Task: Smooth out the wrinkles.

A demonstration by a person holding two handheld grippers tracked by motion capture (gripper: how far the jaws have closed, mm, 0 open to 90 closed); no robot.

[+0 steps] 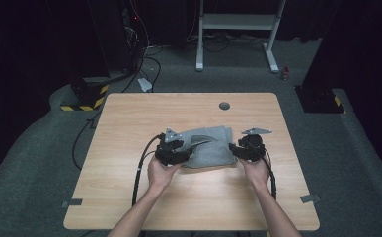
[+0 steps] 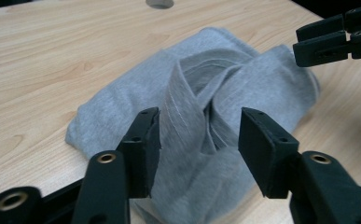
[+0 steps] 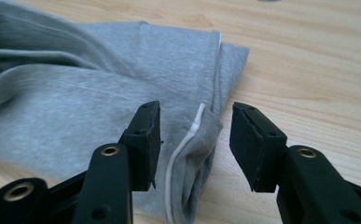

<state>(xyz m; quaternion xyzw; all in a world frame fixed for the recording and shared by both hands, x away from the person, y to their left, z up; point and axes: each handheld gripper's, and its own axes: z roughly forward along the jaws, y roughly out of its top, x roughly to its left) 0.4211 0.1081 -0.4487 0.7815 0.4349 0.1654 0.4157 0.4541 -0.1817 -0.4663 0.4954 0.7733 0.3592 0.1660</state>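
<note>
A grey folded garment point(image 1: 209, 147) lies bunched on the wooden table point(image 1: 129, 123), a little past the middle. My left gripper point(image 1: 178, 148) is at its left end and my right gripper point(image 1: 237, 149) at its right end. In the left gripper view the left gripper point(image 2: 199, 140) stands open over a rumpled fold of the garment point(image 2: 187, 107), pads apart from the cloth. In the right gripper view the right gripper point(image 3: 194, 140) is open above the garment's corner point(image 3: 201, 126) with a white seam. Neither holds the cloth. The other gripper's jaws point(image 2: 327, 42) show at the upper right.
A round grey grommet point(image 1: 224, 105) is set in the table near its far edge. Cables trail from both grippers toward the person. A white metal frame point(image 1: 238, 22) and black stands are on the carpet beyond the table.
</note>
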